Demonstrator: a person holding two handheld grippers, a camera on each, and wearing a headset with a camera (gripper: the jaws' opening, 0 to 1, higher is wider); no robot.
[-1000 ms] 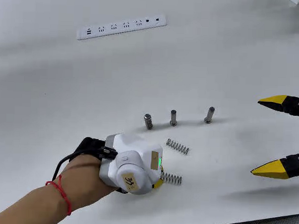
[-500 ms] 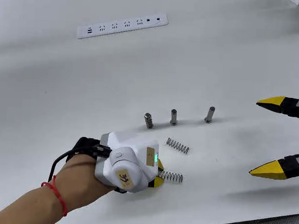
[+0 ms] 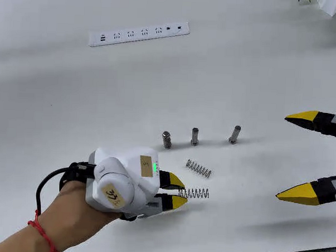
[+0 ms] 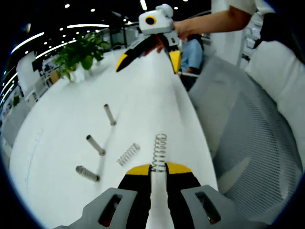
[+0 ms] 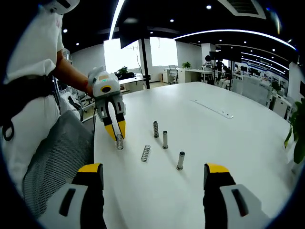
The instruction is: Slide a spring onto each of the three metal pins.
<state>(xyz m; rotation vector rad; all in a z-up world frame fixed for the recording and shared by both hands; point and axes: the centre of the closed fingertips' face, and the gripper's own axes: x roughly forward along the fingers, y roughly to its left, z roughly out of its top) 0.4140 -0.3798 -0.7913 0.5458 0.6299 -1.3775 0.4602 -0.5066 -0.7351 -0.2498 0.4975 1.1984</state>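
Left fingers [image 4: 138,170] pinch a spring [image 4: 159,150] — right fingers [image 5: 90,172] spread wide.

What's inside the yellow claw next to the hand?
A little spring. The left claw pinches one end between its yellow tips; the rest sticks out in front. The pinched end is covered by the tips, so how deep it goes cannot be seen.

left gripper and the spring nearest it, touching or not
Touching. In the left gripper view, the left gripper pinches one end of the spring between its jaws.
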